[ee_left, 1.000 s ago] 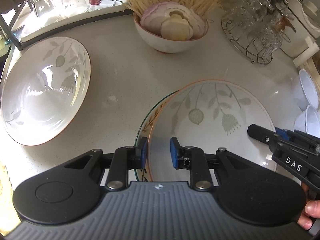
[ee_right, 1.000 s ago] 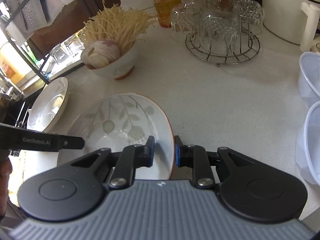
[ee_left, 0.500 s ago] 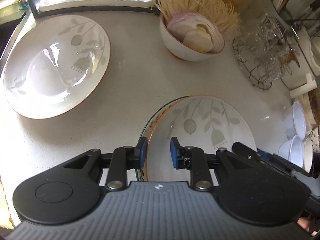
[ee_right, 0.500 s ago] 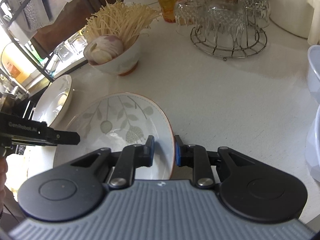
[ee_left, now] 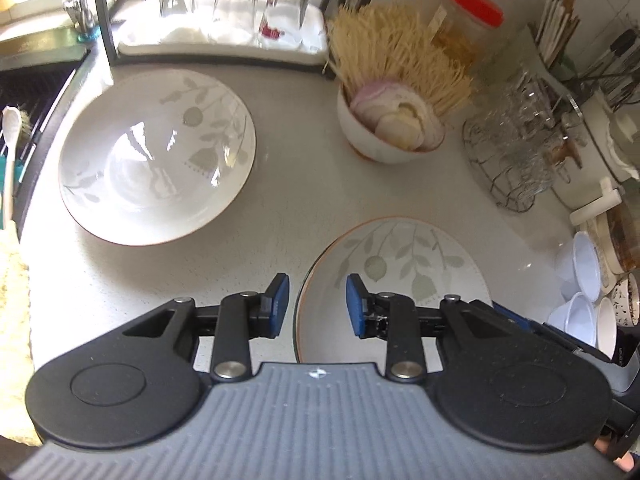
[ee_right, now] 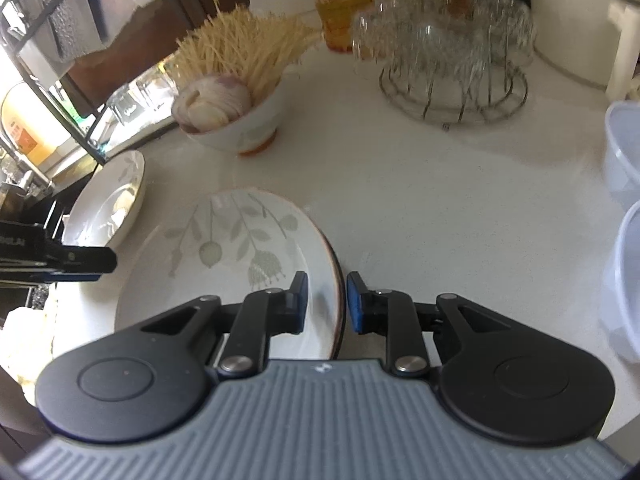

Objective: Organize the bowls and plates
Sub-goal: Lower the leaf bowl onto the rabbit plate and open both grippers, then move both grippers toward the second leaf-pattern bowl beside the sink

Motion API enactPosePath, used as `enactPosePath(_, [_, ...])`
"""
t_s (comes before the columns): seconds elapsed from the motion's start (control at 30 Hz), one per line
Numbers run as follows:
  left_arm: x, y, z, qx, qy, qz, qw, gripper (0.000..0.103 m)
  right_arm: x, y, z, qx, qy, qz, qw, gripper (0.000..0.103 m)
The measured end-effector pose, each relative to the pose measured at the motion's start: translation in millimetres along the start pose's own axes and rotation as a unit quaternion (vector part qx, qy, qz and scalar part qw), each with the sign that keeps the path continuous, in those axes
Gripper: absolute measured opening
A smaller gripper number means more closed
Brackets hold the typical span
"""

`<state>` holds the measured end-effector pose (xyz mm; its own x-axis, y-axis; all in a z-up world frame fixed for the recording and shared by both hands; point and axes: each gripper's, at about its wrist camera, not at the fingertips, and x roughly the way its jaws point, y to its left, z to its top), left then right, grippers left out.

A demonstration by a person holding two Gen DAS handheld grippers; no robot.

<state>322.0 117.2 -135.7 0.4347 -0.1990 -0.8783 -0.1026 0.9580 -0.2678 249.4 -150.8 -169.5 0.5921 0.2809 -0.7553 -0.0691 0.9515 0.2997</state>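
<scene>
In the lower middle of the left wrist view the left tongs (ee_left: 314, 304) have just been opening; the pads stand apart on both sides of the near plate's (ee_left: 400, 272) rim without pressing it. In the right wrist view the right tongs (ee_right: 323, 300) straddle the opposite rim (ee_right: 338, 288); whether they pinch it I cannot tell. I judge the glazed plate stiff, slippery and breakable, best gripped at the rim. The second plate (ee_left: 156, 152) waits on the counter (ee_left: 288, 184) at upper left.
</scene>
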Motion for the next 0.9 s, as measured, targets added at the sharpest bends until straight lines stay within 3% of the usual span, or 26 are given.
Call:
enactPosePath(0.13, [-36,-15,1,0.036,-0.013,0.015,0.9992,0.035,-28,6,7,-0.006,-0.021,0.019,1.000,0.025])
enactPosePath(0.3, [-79,-34,0,0.078,-0.045,0.006,0.9959,0.035,-73,17,17,-0.017,-0.062,0.040,0.997,0.025])
enactPosePath(0.5, [-115,-47,-5,0.086,-0.082,-0.017,0.9928,0.035,-117,19,32,0.015,-0.098,0.063,0.993,0.025])
enactPosePath(0.63, [-134,-55,-11,0.100,-0.108,-0.010,0.9890,0.035,-138,25,33,0.006,-0.119,0.060,0.991,0.025])
enactPosePath(0.9, [-154,-56,-33,0.106,-0.128,-0.012,0.9860,0.036,-170,31,10,-0.011,-0.145,0.059,0.988,0.025])
